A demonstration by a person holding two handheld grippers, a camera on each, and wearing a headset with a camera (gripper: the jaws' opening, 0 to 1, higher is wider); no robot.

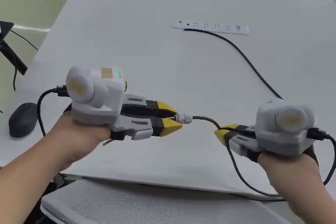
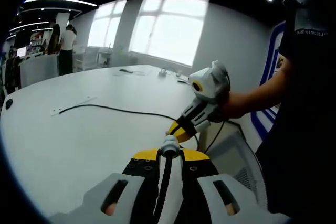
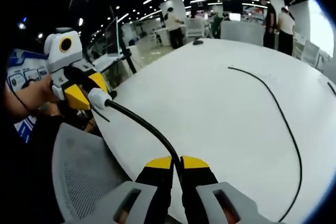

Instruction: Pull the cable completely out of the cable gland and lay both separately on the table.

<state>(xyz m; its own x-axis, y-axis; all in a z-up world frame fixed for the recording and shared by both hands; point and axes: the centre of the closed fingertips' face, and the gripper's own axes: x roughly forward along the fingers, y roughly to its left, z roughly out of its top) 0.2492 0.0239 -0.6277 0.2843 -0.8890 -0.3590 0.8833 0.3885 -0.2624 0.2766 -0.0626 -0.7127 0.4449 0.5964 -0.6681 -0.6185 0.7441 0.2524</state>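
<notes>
Here, cable (image 1: pixel 203 119) inside cable gland (image 1: pixel 184 118).

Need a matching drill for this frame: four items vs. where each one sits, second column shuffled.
Things:
1 cable gland
2 cable
3 power strip
4 mouse

Places:
A lying far across the table
B clamped in the right tongs
C near the table's left edge
D clamped in the left tongs

Pairs: 1-D, 2-B, 3-A, 4-C
</notes>
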